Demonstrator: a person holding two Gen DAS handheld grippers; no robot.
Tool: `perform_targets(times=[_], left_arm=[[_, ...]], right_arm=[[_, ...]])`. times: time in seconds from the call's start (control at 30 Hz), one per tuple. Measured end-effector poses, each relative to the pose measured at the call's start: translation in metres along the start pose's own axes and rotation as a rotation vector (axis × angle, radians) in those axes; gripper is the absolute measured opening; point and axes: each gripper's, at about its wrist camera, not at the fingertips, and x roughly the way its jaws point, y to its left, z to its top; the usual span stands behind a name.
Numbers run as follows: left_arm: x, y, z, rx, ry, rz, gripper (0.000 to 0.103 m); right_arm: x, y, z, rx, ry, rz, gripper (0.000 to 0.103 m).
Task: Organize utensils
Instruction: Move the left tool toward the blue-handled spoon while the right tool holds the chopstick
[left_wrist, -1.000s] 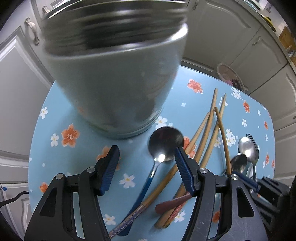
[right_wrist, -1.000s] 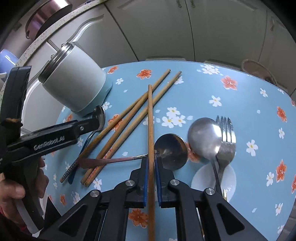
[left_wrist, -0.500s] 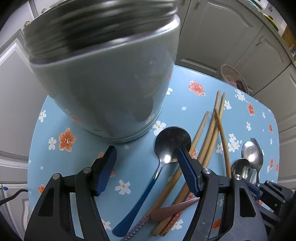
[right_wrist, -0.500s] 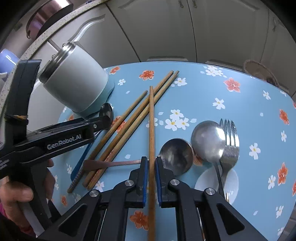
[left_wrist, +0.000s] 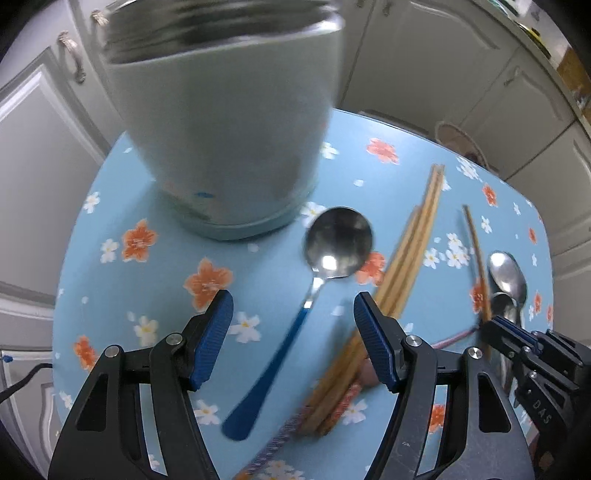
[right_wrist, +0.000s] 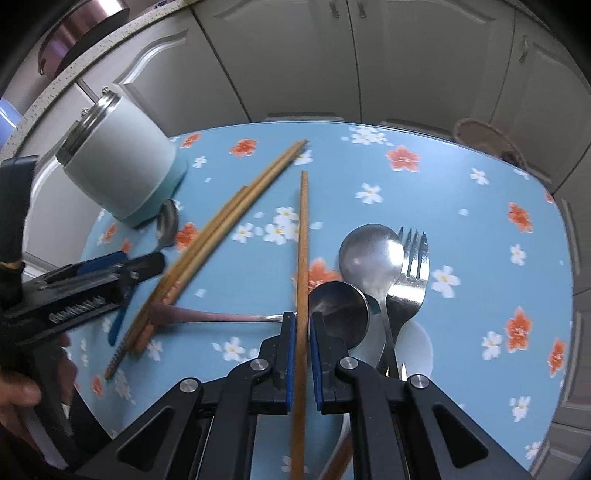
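My right gripper (right_wrist: 302, 328) pinches a single chopstick (right_wrist: 303, 236) low in the frame, its tip pointing up toward the middle. I worry the long lever swings or slips if I tilt fast toward the pale canister (right_wrist: 118, 166) at upper left. My left gripper (left_wrist: 293, 321) hangs spread and empty over the blue-handled spoon (left_wrist: 295, 295), close to the canister; bumping it could tip it. The other chopsticks (right_wrist: 221, 236) lie loose on the floral table (right_wrist: 480, 229).
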Motion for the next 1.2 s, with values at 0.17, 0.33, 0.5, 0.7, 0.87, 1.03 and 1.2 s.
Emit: perform_targets(times=[0.17,0.33,0.5,0.7,0.87,1.03,1.2], left_arm=[[-0.003,0.003,0.006,-0.015,-0.013,-0.011,0.068],[0.003,-0.004,0.019,-0.026,-0.032,-0.004,0.068],[0.011,-0.018,0.025,-0.001,-0.044,0.014,0.068],[0.024,-0.03,0.032,0.035,-0.051,0.071,0.068],[0.021,-0.029,0.026,0.06,-0.077,0.047,0.054],[0.01,-0.016,0.024,0.073,-0.072,-0.062,0.039],[0.002,-0.001,0.017,0.037,-0.052,-0.131,0.039]], right_arm=[[-0.002,-0.008,-0.002,0.05,-0.008,0.056,0.007],[-0.003,-0.01,-0.004,0.074,-0.015,0.069,0.007],[-0.004,-0.007,-0.004,0.063,-0.006,0.073,0.009],[0.0,-0.004,-0.001,0.066,-0.021,0.081,0.012],[0.004,0.002,0.0,0.048,-0.039,0.088,0.012],[0.006,0.006,-0.005,0.051,-0.043,0.101,0.006],[-0.004,0.006,-0.011,0.063,-0.059,0.139,0.006]])
